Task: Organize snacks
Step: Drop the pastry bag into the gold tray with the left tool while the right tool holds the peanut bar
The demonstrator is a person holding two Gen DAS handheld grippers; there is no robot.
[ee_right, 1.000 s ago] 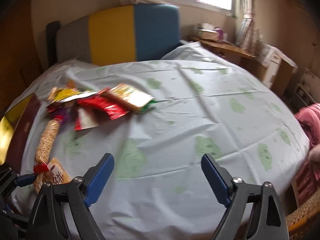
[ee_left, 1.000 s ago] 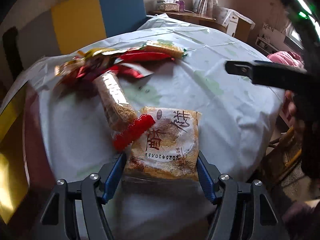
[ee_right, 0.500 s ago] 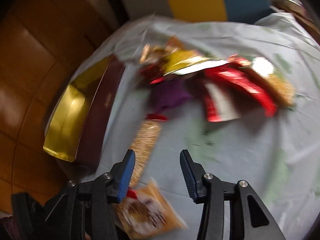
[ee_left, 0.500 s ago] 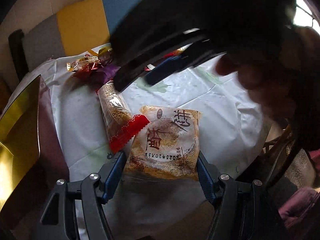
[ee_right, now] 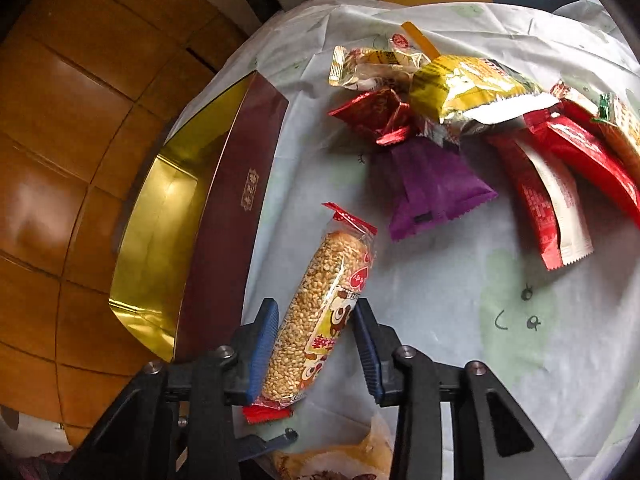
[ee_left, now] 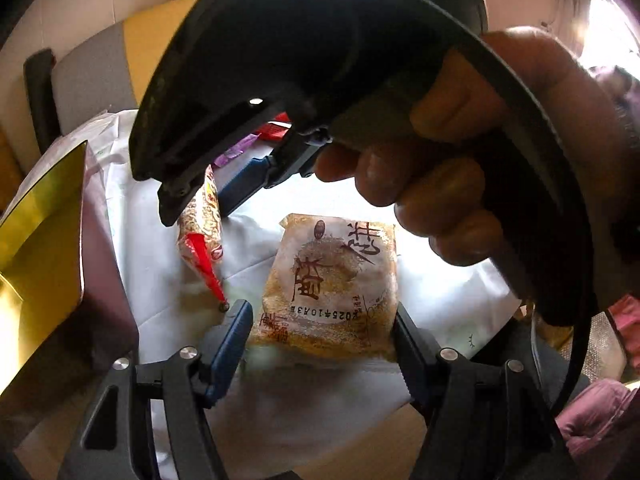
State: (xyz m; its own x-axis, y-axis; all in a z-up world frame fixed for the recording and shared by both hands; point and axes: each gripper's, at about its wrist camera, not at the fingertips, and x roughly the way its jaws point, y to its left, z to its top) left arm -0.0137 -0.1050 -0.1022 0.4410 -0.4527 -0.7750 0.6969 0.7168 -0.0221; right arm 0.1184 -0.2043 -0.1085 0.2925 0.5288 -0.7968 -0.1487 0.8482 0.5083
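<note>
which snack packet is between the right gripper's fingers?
The long clear puffed-grain roll with red ends; the right gripper is closing around it. The other packets lie farther off.

Bed sheet [ee_right: 460, 304], white with pale green patches. Headboard [ee_left: 92, 68] behind, grey and yellow panels. Wood-panelled wall [ee_right: 60, 128] at left. Pink cloth [ee_left: 600, 420] at lower right.

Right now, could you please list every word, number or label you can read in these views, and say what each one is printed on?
"2025年10月3日": date stamp, printed upside down on the square pastry packet.
Large brown brush characters on that packet: stylised, not surely readable.
Rice-cracker roll: cartoon and red characters, too distorted to read.
Maroon box: small gold emblem, too small.
Red-and-white sachet: fine print, illegible.
</note>
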